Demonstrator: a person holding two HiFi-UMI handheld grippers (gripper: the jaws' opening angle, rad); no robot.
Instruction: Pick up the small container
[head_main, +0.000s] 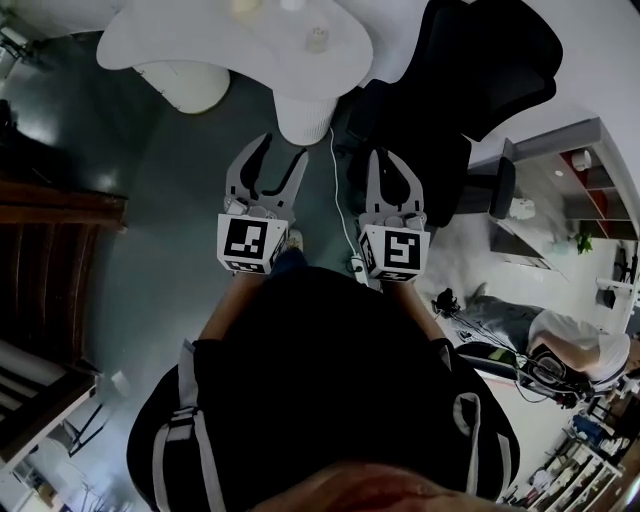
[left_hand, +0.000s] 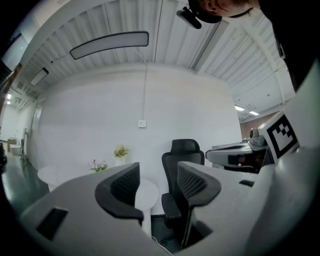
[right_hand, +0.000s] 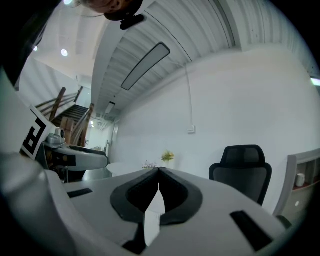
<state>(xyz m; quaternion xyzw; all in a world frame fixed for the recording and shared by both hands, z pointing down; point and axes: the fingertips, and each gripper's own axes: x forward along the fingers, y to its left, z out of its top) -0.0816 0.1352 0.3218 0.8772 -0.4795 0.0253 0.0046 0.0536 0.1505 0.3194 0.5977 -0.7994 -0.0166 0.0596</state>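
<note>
Two grippers are held well short of the white table (head_main: 180, 40), on which the small container (head_main: 317, 40) is seen near the rim. It is judged light and rigid, best taken across its sides. The left gripper (head_main: 283, 148) is held spread and empty; the right gripper (head_main: 378, 155) is closed tip to tip on nothing.

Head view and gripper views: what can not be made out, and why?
- Small items on the white table: too small and pale to identify.
- Table's far side: cut off by the top edge.
- Left gripper view: the left gripper hides most of the tabletop.
</note>
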